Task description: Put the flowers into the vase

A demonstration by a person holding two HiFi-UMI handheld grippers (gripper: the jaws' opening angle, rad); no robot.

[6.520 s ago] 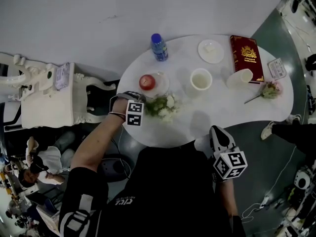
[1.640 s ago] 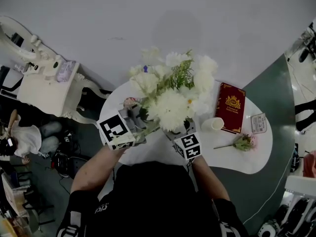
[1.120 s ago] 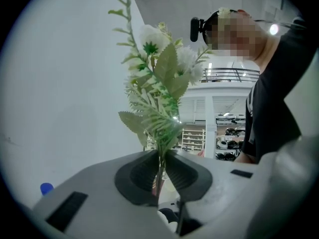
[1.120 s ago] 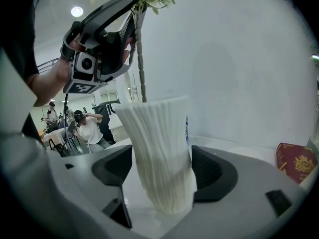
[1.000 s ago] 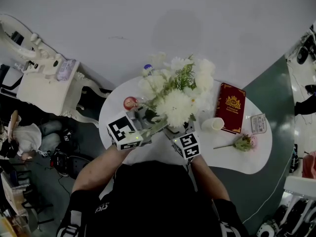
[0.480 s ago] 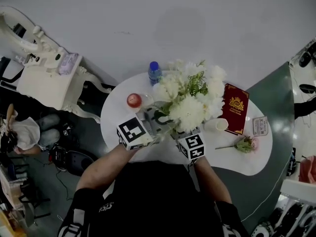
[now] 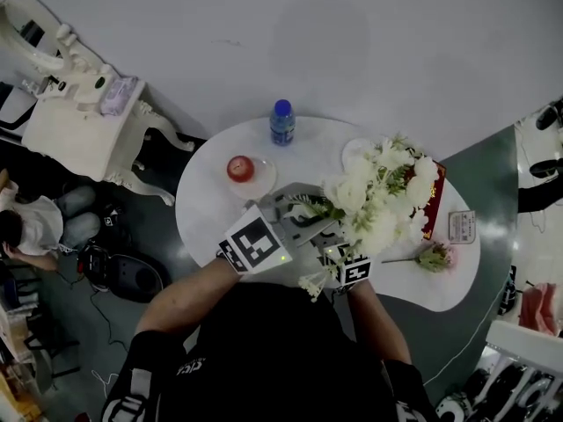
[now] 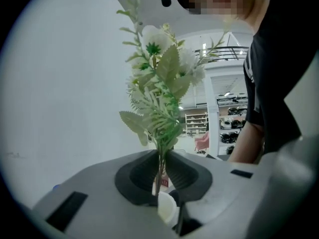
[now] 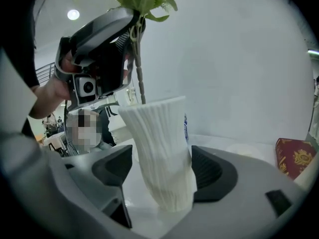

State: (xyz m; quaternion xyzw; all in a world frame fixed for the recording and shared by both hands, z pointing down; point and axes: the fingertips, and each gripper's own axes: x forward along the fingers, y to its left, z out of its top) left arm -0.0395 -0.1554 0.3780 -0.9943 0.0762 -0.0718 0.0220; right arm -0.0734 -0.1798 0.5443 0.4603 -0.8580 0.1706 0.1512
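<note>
My left gripper [image 8: 160, 179] is shut on the thin stems of a bunch of white flowers with green leaves [image 8: 160, 83]. In the head view the left gripper [image 7: 310, 207] holds the bunch [image 7: 380, 196] over the round white table [image 7: 209, 211], and the blooms lean right over my right gripper [image 7: 348, 241]. My right gripper [image 9: 163, 172] is shut on a white ribbed vase [image 9: 162, 148], which tilts a little. The stems [image 9: 139, 68] run down from the left gripper [image 9: 133, 28] into the vase's mouth. The blooms hide the vase in the head view.
On the table stand a blue-capped bottle [image 7: 281, 123], a red object on a saucer [image 7: 240, 168], a white plate [image 7: 355, 152], a red book [image 7: 437, 202], a card [image 7: 461, 226] and a loose pink flower [image 7: 431, 255]. White ornate furniture [image 7: 79, 112] stands at the left.
The left gripper has sunk with the bunch, and the blooms have swung down and to the right in the head view. The right gripper and vase have stayed put.
</note>
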